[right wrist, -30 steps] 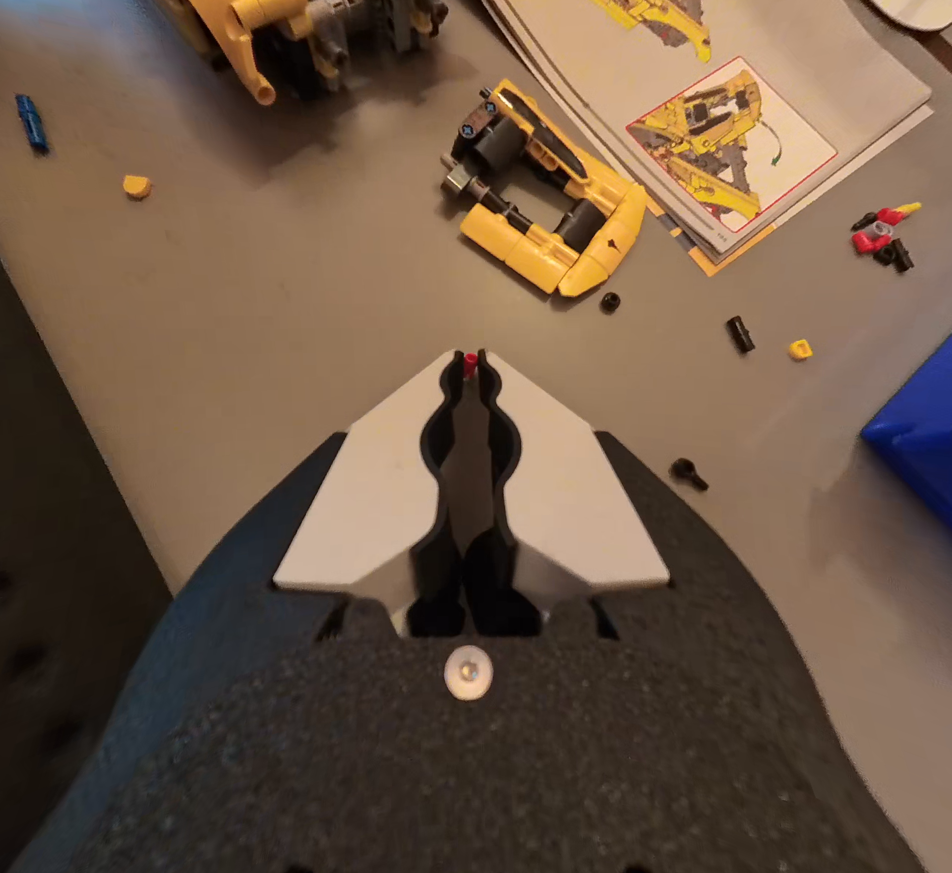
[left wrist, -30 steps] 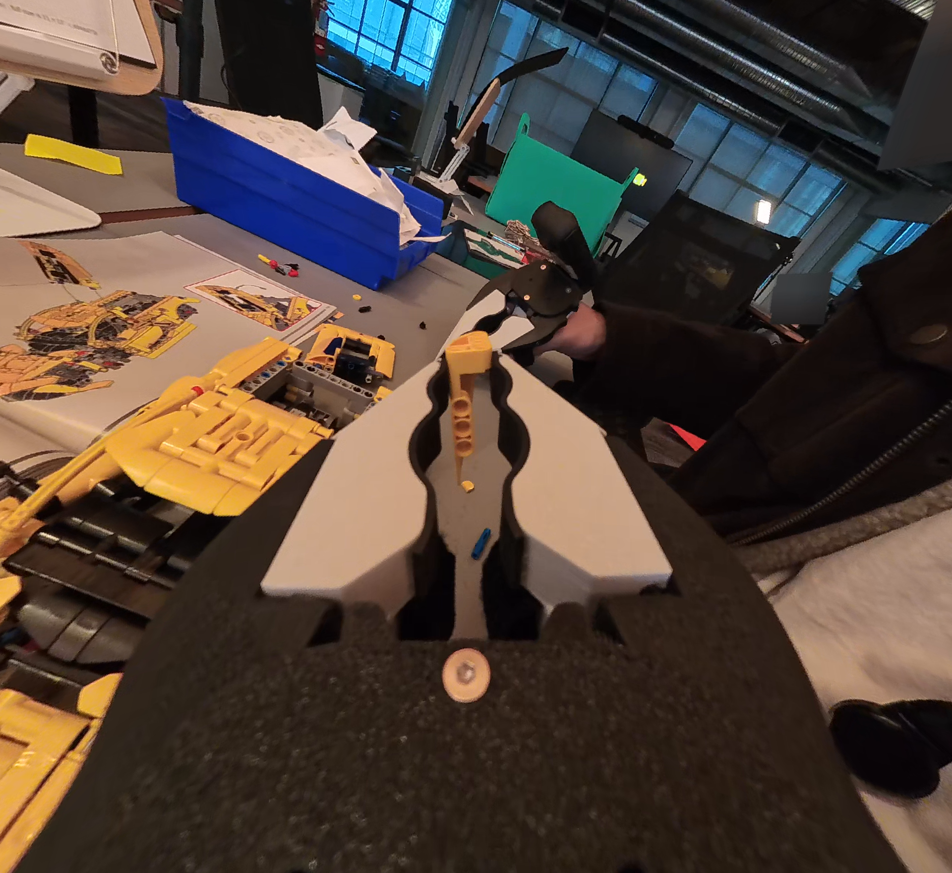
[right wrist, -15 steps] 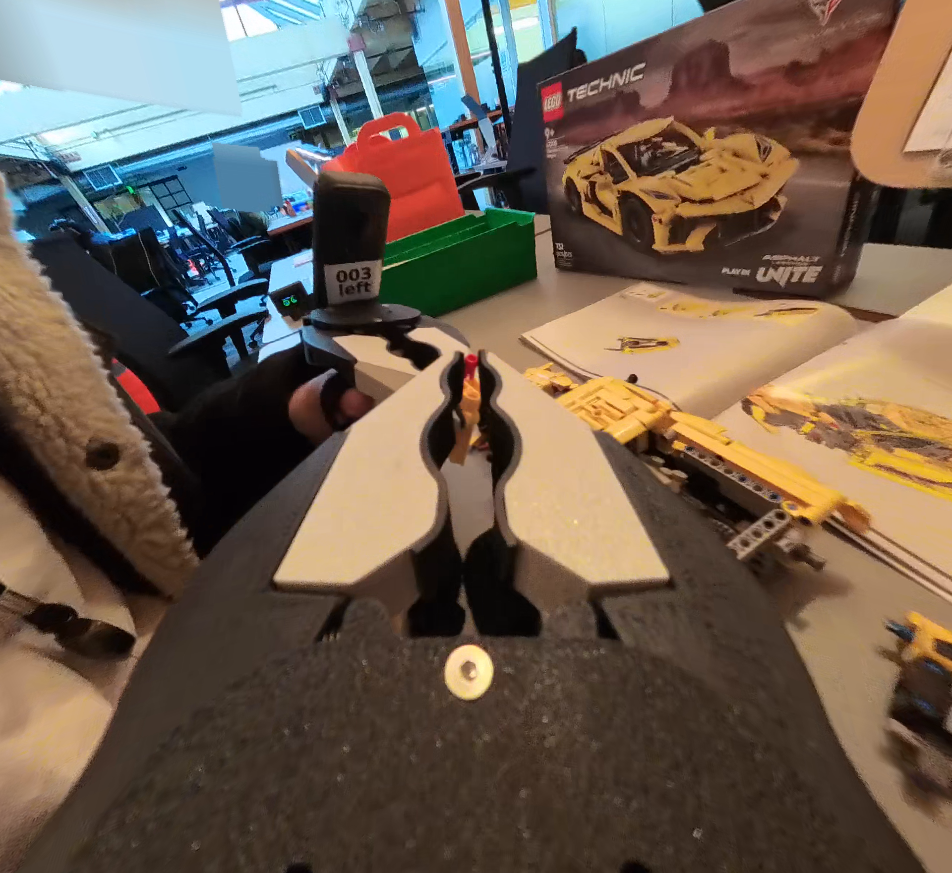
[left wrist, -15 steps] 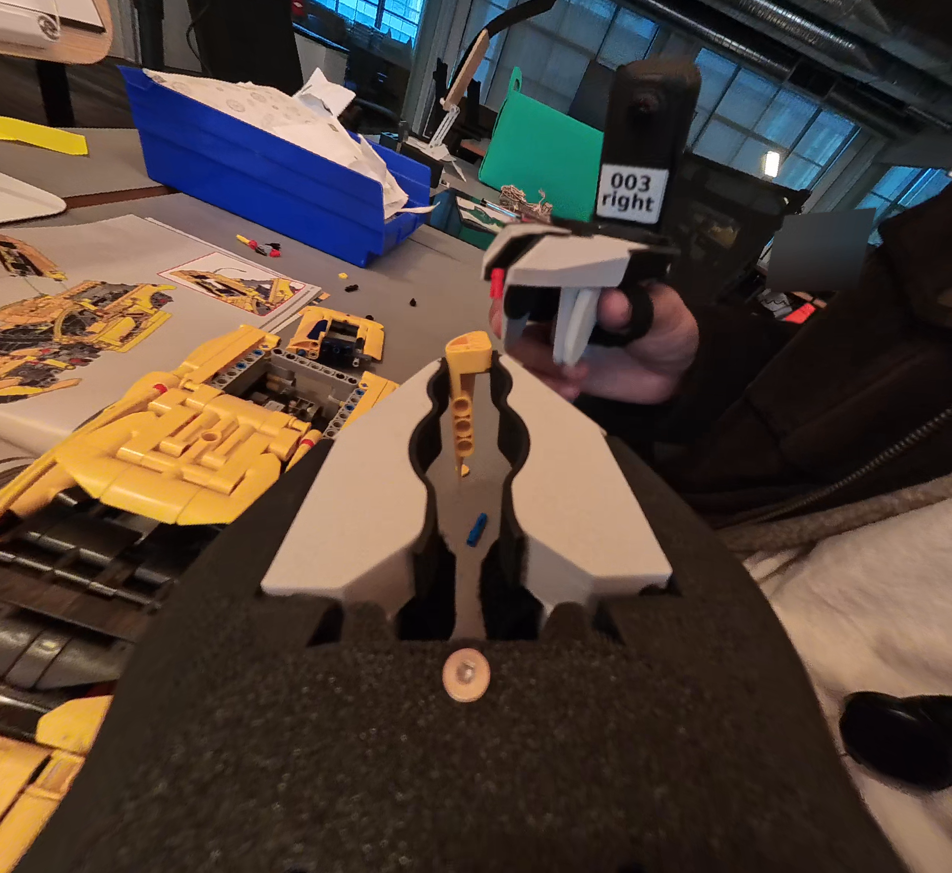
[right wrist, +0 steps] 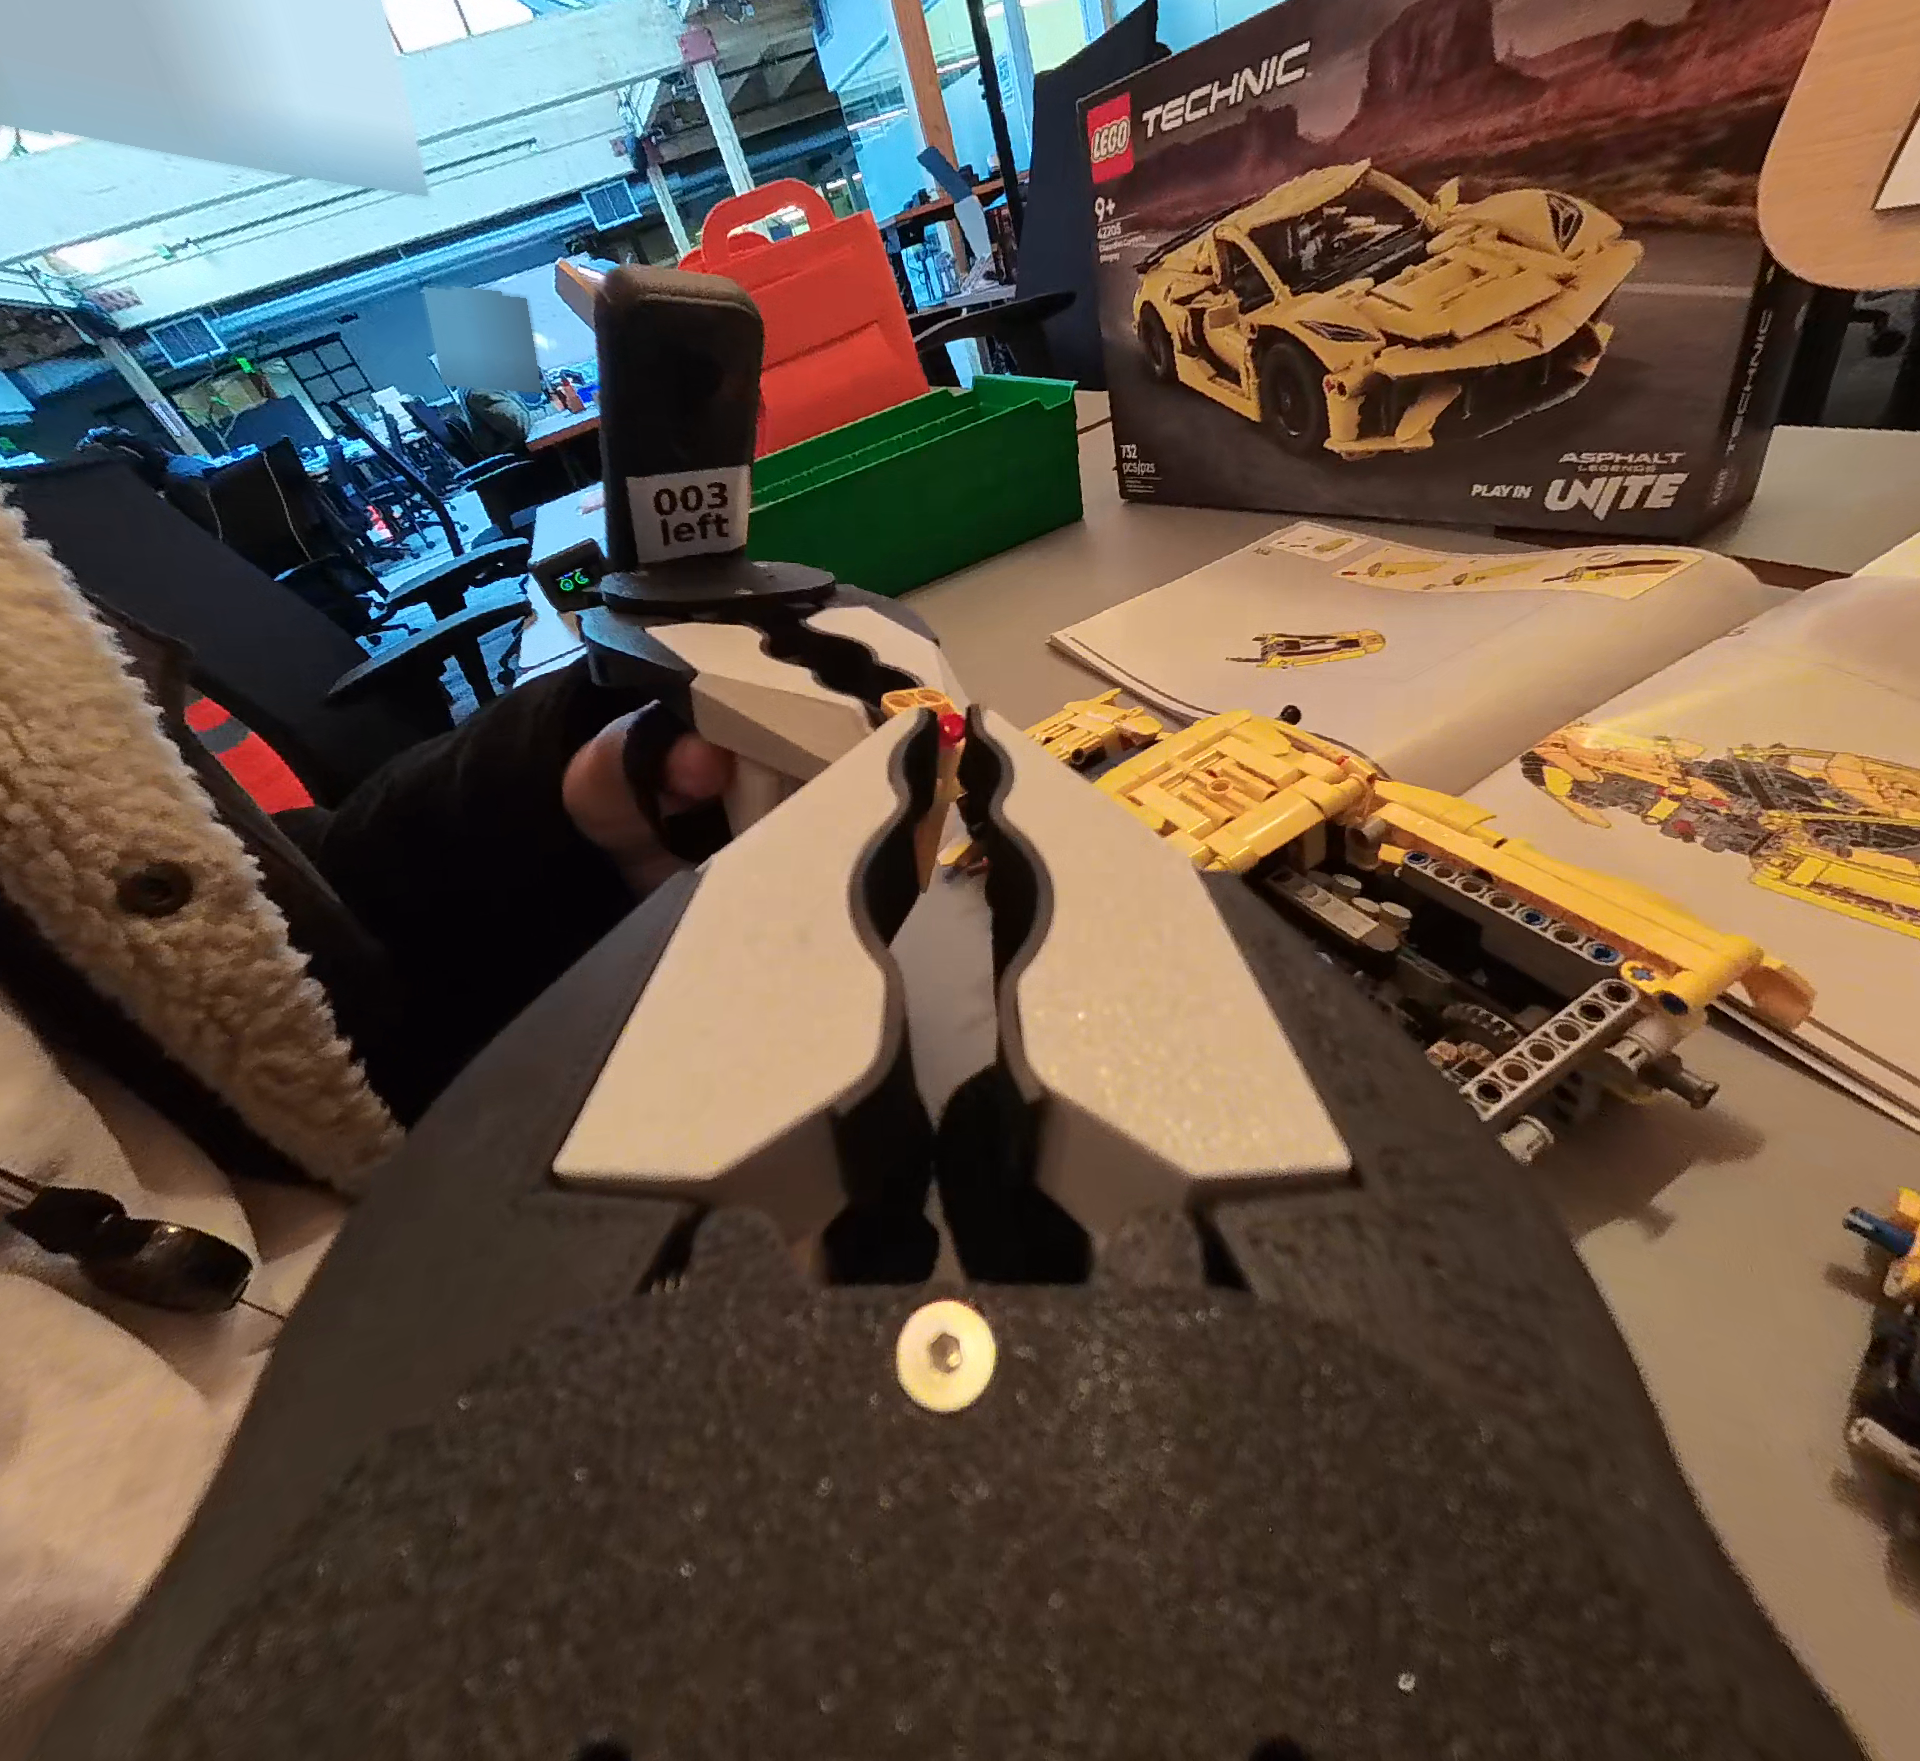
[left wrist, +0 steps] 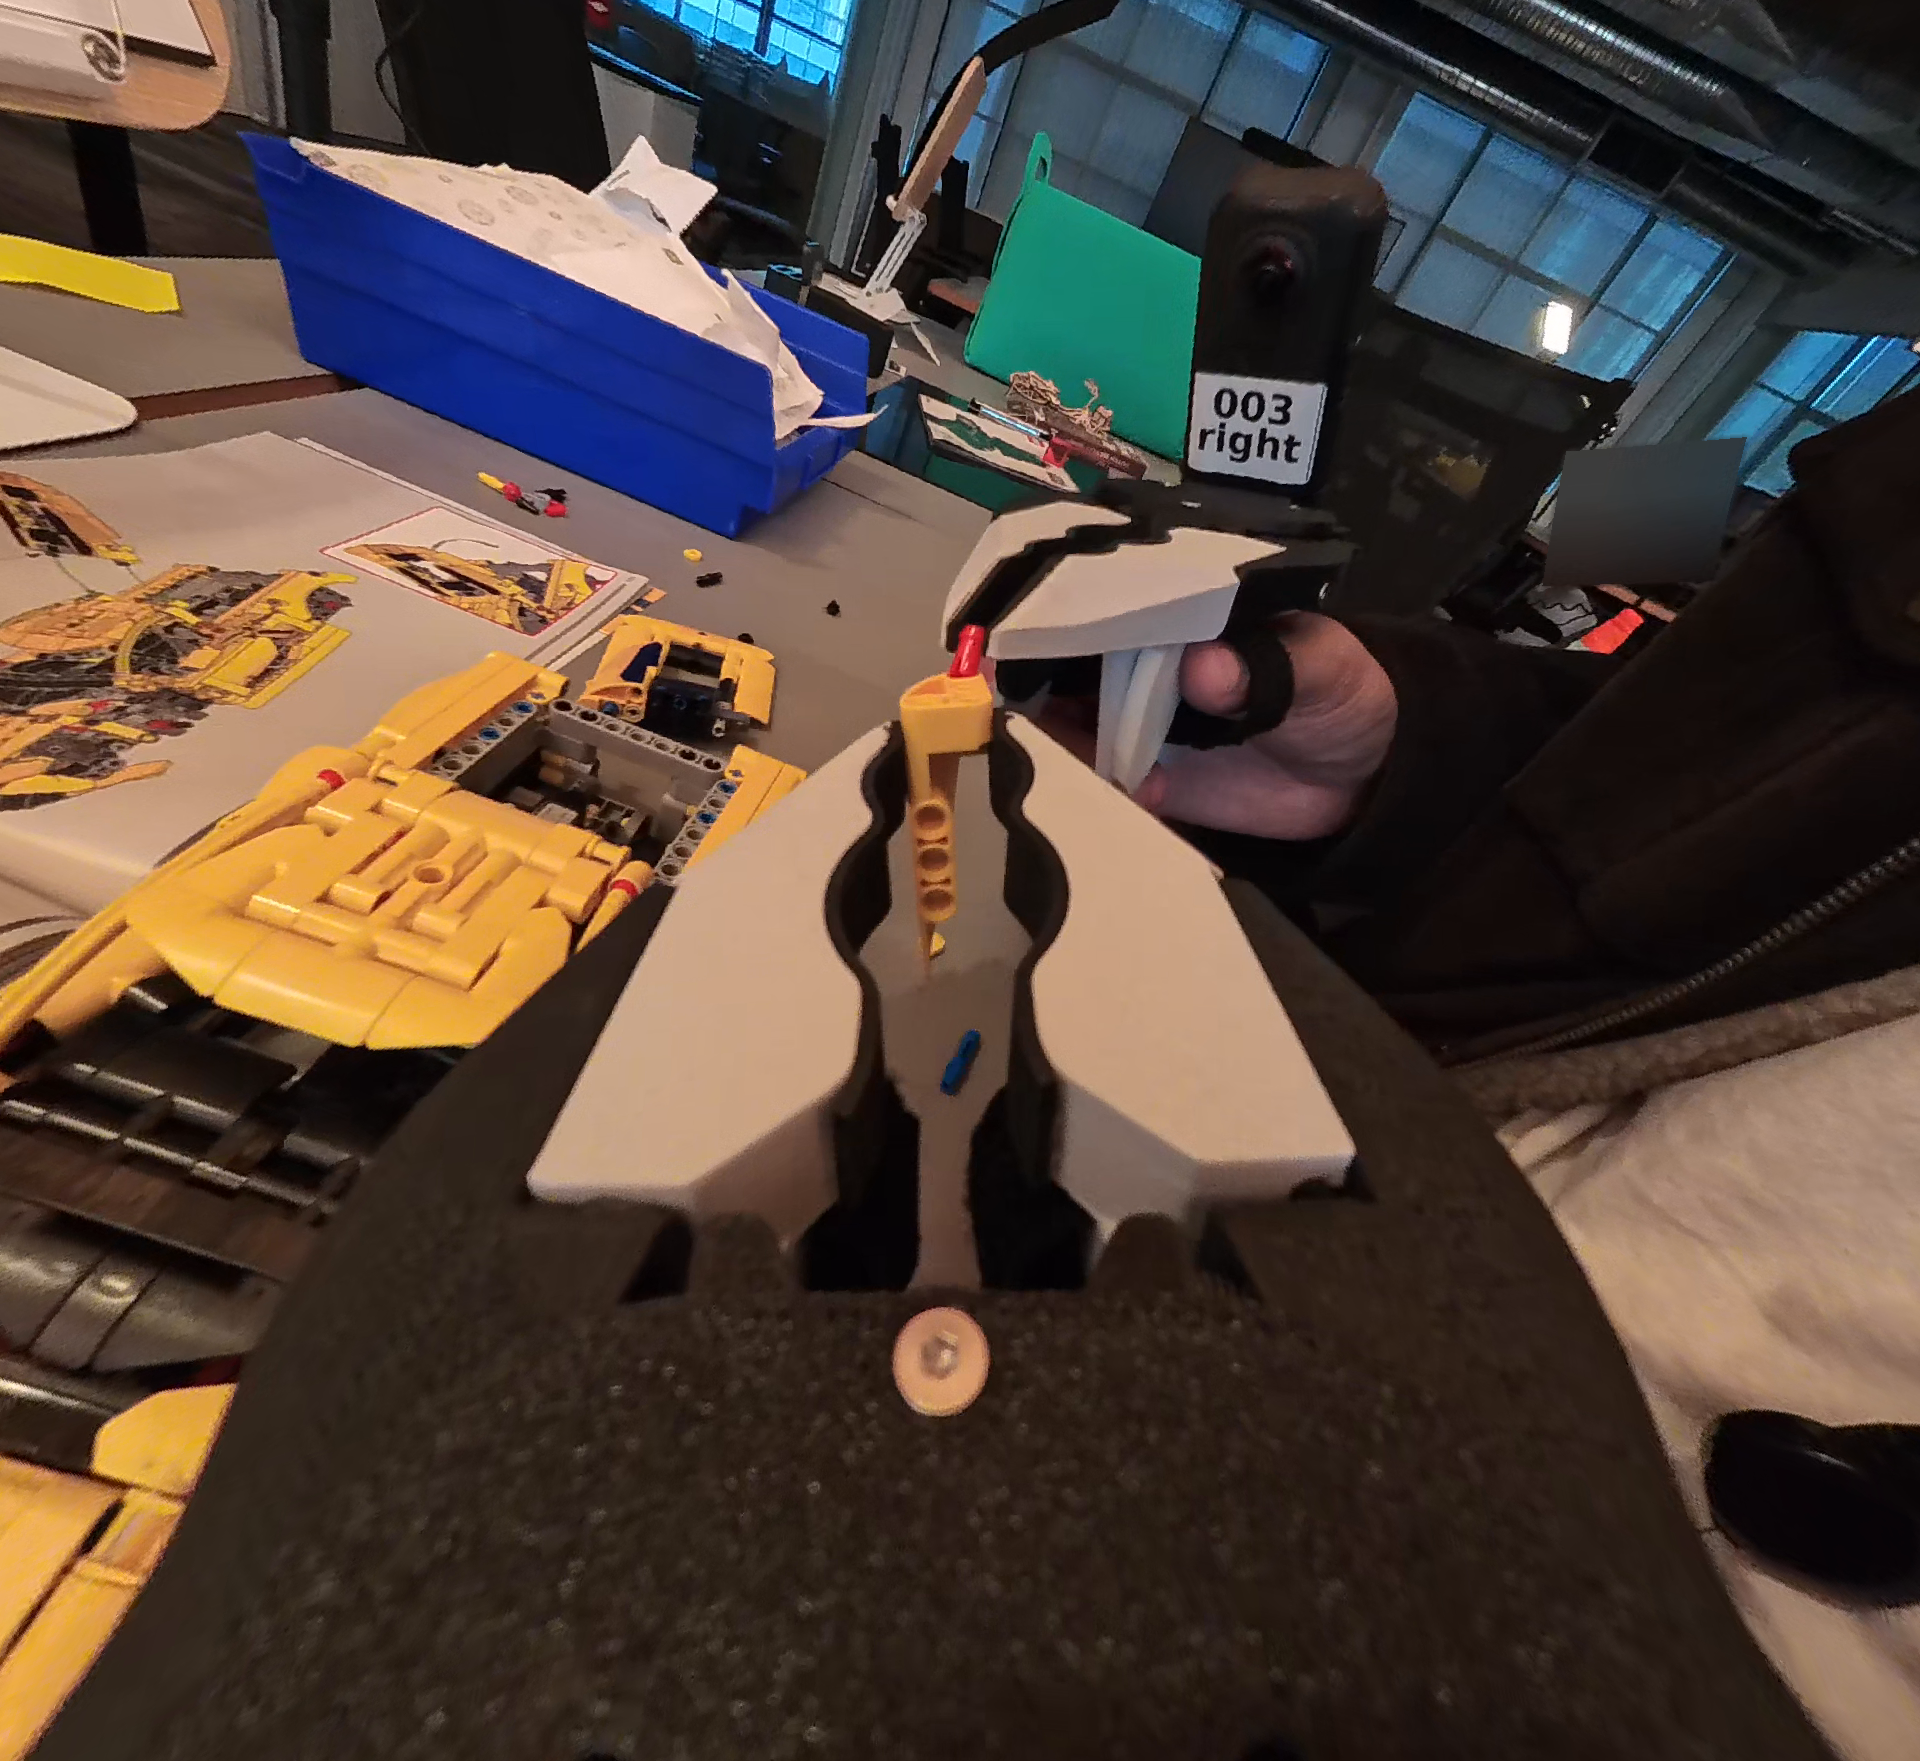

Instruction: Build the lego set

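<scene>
While the left gripper (left wrist: 943,724) pinches a yellow beam (left wrist: 932,818) upright at its nearly closed tips, the right gripper (right wrist: 948,732) nips one red pin (left wrist: 966,651) just above the beam's top end, both raised over the grey table (left wrist: 852,568) near its edge. Beyond the beam lies one half-built yellow car (left wrist: 416,838), one small yellow subassembly (left wrist: 681,672), open instruction pages (left wrist: 208,568), then one blue bin (left wrist: 540,350).

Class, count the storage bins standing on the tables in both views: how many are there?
2. A blue bin stuffed with paper sits behind the instruction booklet; a green bin stands left of the set's box. Others may be hidden.
</scene>
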